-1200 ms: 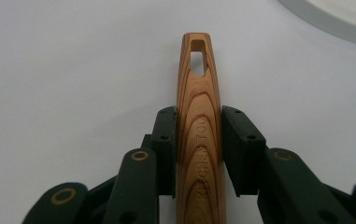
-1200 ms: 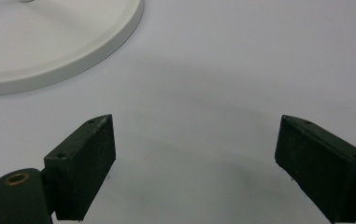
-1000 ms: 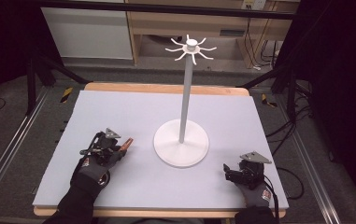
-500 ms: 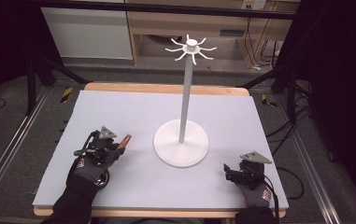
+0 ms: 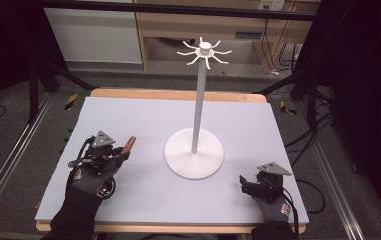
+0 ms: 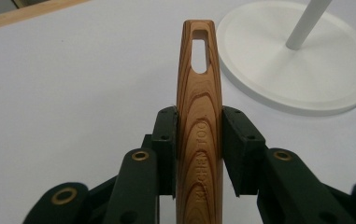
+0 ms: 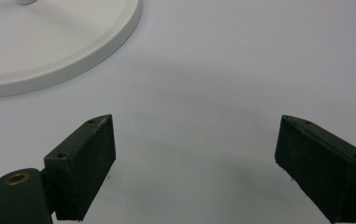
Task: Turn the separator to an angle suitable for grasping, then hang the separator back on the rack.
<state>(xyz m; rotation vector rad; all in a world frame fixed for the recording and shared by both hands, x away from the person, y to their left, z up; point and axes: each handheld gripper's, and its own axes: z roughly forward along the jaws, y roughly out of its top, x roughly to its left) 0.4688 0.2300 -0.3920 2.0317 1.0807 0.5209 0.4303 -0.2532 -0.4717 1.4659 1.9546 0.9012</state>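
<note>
Two black pads of left gripper (image 6: 199, 149) pinch wooden handle (image 6: 199, 135) mid-length, slot end (image 6: 199, 55) pointing far-right toward white stand (image 5: 194, 152). Handle clear of mat (image 5: 143, 200), left of stand base. Right gripper (image 7: 194, 163) spread wide, nothing between, resting near right edge. Advice: keep grip firm, lift high, line slot with one hook (image 5: 205, 51) atop pole, approach slowly, avoid knocking stand.

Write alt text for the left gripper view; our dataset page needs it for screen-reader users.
Two black gripper jaws clamp a wooden kitchen tool handle that points away, a hanging slot near its tip. It sits above a pale table mat, with the round white base of a hook stand at upper right.
</note>
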